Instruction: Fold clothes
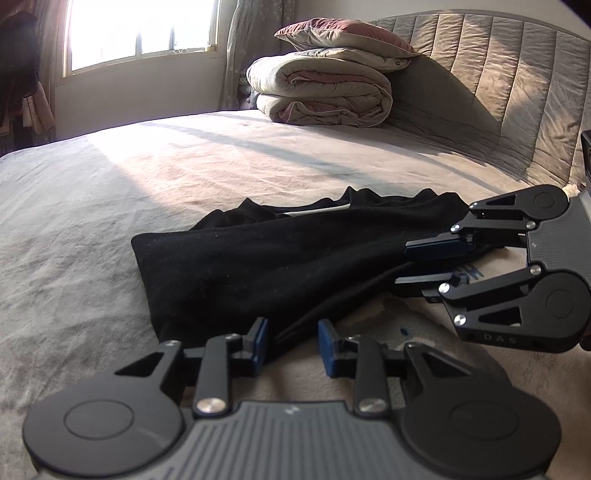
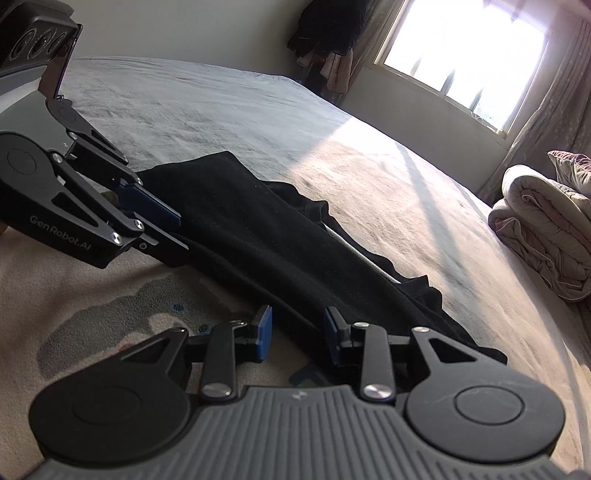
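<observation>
Black garment is lying on the bed in a long strip, running from the left gripper to the right gripper. Both are sitting at its near edge, jaws partway open w/ cloth between the pads, not pinched afaict. Lots of bare bed stretching beyond for a fold.

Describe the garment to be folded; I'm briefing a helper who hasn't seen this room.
Start at the wide bed, sunlit from the window, with a folded quilt and pillow stacked at the headboard. At the near edge lies a black garment, bunched lengthwise. It is the only dark, loose fabric on the pale bedcover.
</observation>
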Available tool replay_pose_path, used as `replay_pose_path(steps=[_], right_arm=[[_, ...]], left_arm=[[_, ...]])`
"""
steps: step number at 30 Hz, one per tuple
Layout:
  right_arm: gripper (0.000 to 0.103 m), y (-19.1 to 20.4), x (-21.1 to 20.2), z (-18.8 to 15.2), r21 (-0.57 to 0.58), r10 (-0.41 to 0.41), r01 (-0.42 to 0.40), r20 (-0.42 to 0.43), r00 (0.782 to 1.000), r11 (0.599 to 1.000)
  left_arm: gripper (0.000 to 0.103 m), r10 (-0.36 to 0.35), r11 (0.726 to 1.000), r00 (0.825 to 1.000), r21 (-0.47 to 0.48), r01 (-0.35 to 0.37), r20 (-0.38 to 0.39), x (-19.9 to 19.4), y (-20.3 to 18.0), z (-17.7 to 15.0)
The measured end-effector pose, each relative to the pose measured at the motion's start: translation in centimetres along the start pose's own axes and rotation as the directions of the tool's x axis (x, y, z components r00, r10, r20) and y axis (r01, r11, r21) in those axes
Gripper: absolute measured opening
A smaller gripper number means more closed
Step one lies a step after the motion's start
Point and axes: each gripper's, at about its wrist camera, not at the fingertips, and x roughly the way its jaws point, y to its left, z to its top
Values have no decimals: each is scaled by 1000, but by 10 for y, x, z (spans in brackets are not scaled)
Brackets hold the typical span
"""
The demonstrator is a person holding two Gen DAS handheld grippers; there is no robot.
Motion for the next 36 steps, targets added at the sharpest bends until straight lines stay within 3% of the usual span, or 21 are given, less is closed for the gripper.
replay_pose_path(steps=[1,3,4,5,13,16,19,24,26,28,31,36], right_arm=[[35,0,1,-1,3,-1,1,-3,1000,1000],[16,0,0,-1,7,2,-2,-1,1000,1000],[12,0,0,-1,9,3,-3,0,1000,1000],[11,0,0,-1,11,4,-4,1,1000,1000],[6,-4,-8,5,28,49,-49,-9,999,998],[8,-5,-3,2,55,84,-81,-47,995,995],[18,-14,-9,5,135,124,-118,-42,991,984],[30,-28,-18,11,265,191,-177,-28,981,948],[31,-37,-17,14,339,202,-183,-20,979,923],[31,-43,-8,17,374,185,-160,-30,982,913],[31,-48,9,22,402,147,-113,-56,988,909],[31,-56,38,31,445,86,-32,-101,991,895]], left_arm=[[31,2,1000,1000,2,-2,1,0,0,0],[29,7,1000,1000,8,-8,3,0,-1,-1],[20,10,1000,1000,8,-10,3,0,-1,0],[9,11,1000,1000,5,-11,0,-1,1,1],[5,-39,999,998,-31,37,-45,-7,11,6],[7,-56,998,996,-33,54,-71,-5,11,5],[9,-98,993,994,-77,93,-55,-10,17,8],[36,-143,973,989,-178,147,36,-16,25,14],[37,-167,958,984,-223,178,69,-14,27,15],[37,-183,953,982,-239,189,47,-8,26,14],[37,-143,975,988,-178,133,-48,4,16,10],[41,-126,985,990,-126,118,-62,6,11,8]])
